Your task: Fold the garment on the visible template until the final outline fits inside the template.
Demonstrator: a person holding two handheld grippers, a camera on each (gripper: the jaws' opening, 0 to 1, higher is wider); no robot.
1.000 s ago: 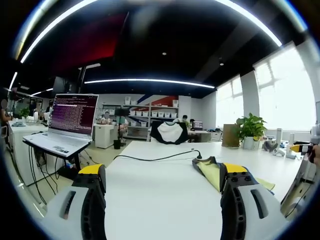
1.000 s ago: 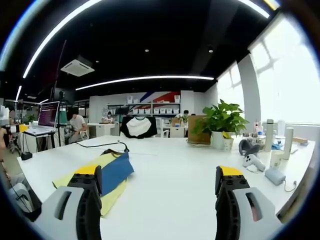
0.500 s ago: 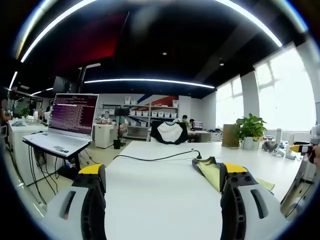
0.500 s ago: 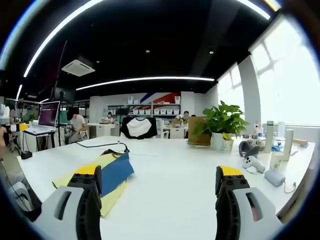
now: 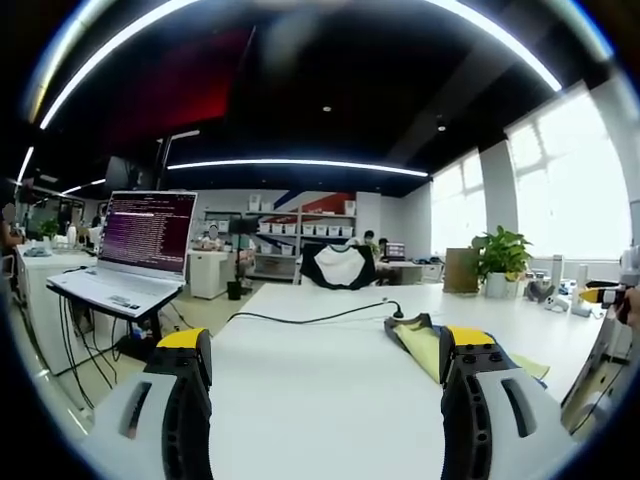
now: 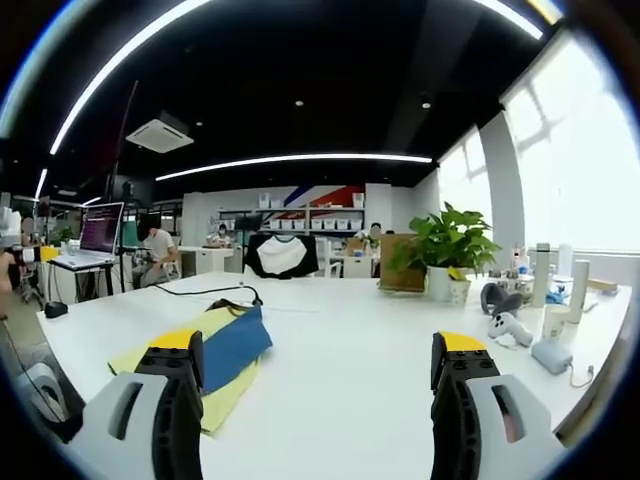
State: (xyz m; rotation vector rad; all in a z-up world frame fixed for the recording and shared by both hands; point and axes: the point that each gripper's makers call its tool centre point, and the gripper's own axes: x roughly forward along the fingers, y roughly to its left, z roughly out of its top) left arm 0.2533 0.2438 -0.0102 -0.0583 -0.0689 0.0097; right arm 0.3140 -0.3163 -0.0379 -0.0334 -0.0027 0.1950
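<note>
Both grippers over white desk, garment untouched
My left gripper and right gripper fingers spread, holding nothing; garment lies flat near desk's left edge; bare desk ahead.

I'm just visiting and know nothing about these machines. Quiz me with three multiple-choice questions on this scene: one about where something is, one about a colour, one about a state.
1. In the right gripper view, where does the garment lie?
A. On the white table
B. On the floor
C. Over a chair

2. What colours is it?
A. Red and black
B. Blue and yellow
C. All green

3. How is the right claw?
A. Shut on the garment
B. Shut on a cable
C. Open, holding nothing

Answers: 1 A, it lies flat on the tabletop. 2 B, a blue layer over yellow shows. 3 C, its jaws stand wide apart with bare table between.
</note>
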